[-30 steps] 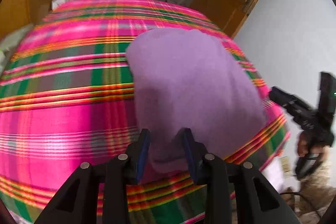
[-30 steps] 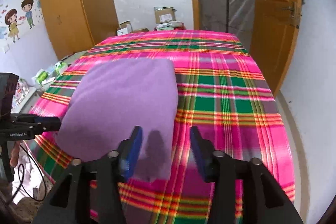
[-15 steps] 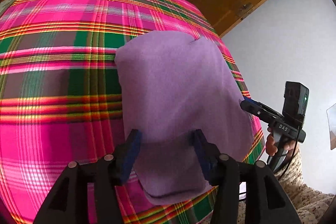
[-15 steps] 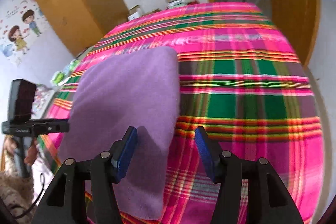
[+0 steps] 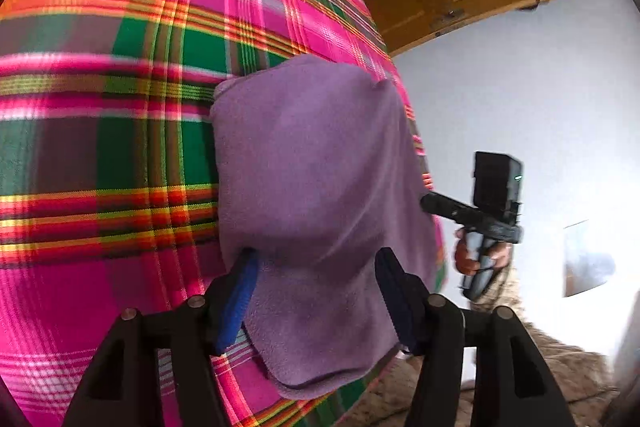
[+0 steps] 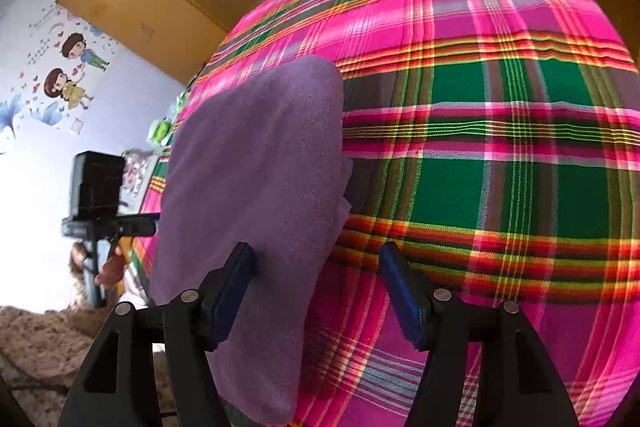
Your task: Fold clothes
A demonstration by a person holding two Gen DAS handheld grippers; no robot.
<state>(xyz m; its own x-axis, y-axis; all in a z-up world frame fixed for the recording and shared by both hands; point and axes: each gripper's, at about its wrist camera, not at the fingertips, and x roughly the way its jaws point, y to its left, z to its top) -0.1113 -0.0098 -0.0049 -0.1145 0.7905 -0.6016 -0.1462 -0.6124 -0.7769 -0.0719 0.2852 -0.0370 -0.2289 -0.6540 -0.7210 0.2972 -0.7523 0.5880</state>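
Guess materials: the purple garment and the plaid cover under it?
Garment: looks like fleece or soft knit. The surface is matte and fuzzy, with thick rounded fold edges and no visible weave.
Cover: looks like thin woven cloth, cotton or a synthetic blend. Fine thread lines show in the plaid and it lies flat, with a slight sheen on the pink bands.

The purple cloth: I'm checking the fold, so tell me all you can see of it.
The purple cloth is soft, fleecy and plain, folded into a thick oblong with rounded corners. It lies flat on the plaid cover, along its edge, with its near end hanging over. Both sets of jaws are opening around that end; neither grips it.
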